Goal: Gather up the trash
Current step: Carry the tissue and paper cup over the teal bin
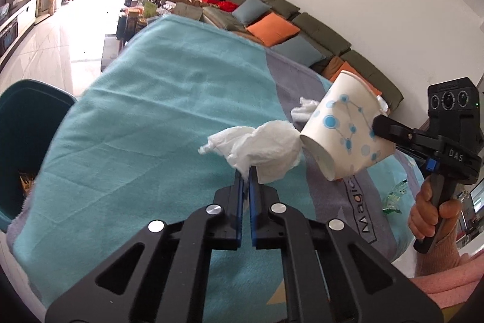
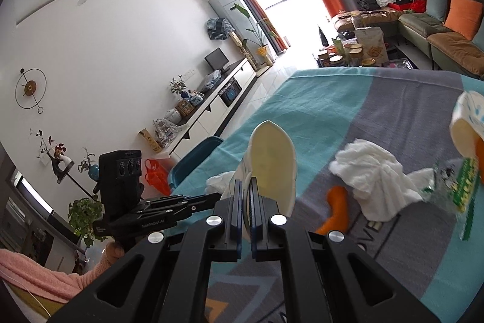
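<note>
Listing contents of a worktop (image 1: 136, 117) draped in a teal and grey cloth, as recorded from both wrist views.

Item one: left hand-held gripper (image 1: 246, 174), jaws nearly together, pinching a crumpled white tissue (image 1: 260, 144) by its lower edge; the wad stood just above the cloth.

Item two: right hand-held gripper (image 2: 246, 186), jaws closed on the rim of a white paper cup (image 1: 345, 126) printed with blue dots. The cup was lifted clear of the cloth, tilted, its base toward the left wrist camera and just beside the tissue. A hand (image 1: 429, 211) in a pink sleeve gripped the handle.

Item three: loose trash lying on the grey part of the cloth: a larger crumpled white tissue (image 2: 372, 174), an orange scrap (image 2: 334, 208) beside it, a green-printed clear wrapper (image 2: 456, 186), and a second cup (image 2: 469, 123) at the right edge.

Item four: a dark teal bin (image 1: 27, 126) beside the worktop's left side.
</note>
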### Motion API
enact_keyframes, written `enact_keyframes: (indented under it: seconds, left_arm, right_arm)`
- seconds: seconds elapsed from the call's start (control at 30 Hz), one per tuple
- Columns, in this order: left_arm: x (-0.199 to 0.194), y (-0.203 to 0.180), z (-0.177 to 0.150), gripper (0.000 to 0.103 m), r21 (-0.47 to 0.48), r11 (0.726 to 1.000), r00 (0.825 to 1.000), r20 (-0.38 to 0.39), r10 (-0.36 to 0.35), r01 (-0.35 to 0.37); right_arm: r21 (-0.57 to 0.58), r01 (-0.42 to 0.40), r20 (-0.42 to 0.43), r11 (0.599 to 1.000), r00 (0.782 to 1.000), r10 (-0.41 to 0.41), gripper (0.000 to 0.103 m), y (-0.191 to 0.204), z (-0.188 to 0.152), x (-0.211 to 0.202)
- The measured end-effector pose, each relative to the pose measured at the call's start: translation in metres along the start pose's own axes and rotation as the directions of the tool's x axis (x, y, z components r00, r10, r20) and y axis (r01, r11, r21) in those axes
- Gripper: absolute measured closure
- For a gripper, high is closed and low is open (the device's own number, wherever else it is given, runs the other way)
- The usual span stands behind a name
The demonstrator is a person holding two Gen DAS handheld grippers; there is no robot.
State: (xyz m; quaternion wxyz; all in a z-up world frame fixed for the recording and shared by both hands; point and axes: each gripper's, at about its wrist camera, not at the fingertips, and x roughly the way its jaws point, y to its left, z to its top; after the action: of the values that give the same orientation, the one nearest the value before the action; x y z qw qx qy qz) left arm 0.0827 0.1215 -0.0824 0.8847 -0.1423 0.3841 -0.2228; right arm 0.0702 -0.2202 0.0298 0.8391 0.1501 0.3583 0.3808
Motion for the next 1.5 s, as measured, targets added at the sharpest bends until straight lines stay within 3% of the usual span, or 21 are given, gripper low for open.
enact_keyframes:
  seconds: [0.3, 0.77, 1.27, 1.5]
  left_arm:
    - [-0.054, 0.018, 0.011, 0.099, -0.029, 0.998, 0.99, 0.124, 0.064, -0.061]
    - [-0.133, 0.083, 0.013, 0.099, -0.152, 0.961, 0.937, 0.232, 0.262, -0.232]
    - [-0.153, 0.147, 0.006, 0.099, -0.27, 0.896, 0.891, 0.194, 0.41, -0.353]
    - [-0.151, 0.172, 0.003, 0.099, -0.321, 0.863, 0.879, 0.149, 0.453, -0.39]
  right_arm:
    - [-0.033, -0.058, 0.009, 0.998, 0.998, 0.058, 0.1, 0.028, 0.023, 0.025]
    - [-0.064, -0.151, -0.05, 0.986, 0.988, 0.148, 0.1, 0.069, 0.057, 0.1]
    - [-0.097, -0.153, -0.152, 0.984, 0.979, 0.137, 0.1, 0.104, 0.073, 0.189]
    - [-0.09, -0.125, -0.206, 0.988, 0.973, 0.105, 0.1, 0.108, 0.071, 0.228]
